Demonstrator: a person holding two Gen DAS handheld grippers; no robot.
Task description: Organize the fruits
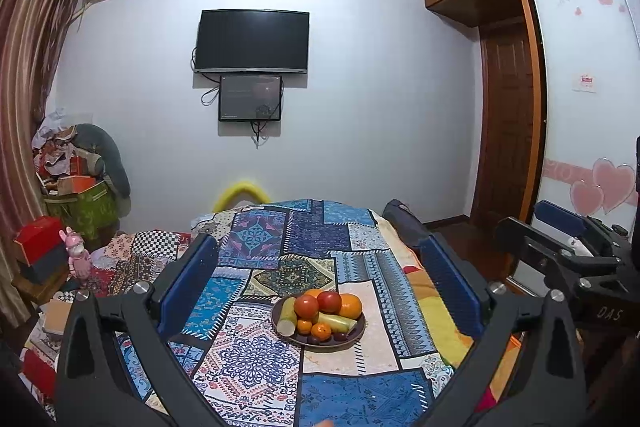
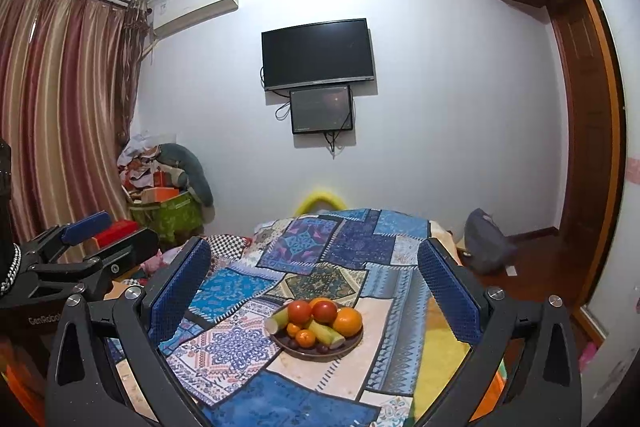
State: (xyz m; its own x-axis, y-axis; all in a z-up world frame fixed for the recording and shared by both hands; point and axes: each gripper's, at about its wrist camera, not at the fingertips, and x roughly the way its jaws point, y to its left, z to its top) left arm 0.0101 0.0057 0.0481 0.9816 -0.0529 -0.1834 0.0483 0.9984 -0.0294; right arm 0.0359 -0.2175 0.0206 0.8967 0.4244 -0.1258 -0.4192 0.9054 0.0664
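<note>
The fruits (image 1: 320, 315) lie piled on a dark plate (image 1: 352, 341) on the patchwork cloth (image 1: 256, 359) of the bed, near its middle. The left gripper (image 1: 320, 287) hangs above it with its jaws wide apart, holding nothing. The right gripper (image 2: 316, 291) does the same, also spread and empty. Nothing stands between them and the plate. A television (image 1: 252, 41) hangs on the far wall.

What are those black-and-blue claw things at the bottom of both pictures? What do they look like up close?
They are handheld grippers. The left gripper and right gripper each have a black, Y-shaped frame with silver screws and cut-out slots. Their fingers carry flat blue pads with a dotted, grippy texture. White lettering marks the black bodies: "DAS" on one, "GenRobo…" on the other.
</note>
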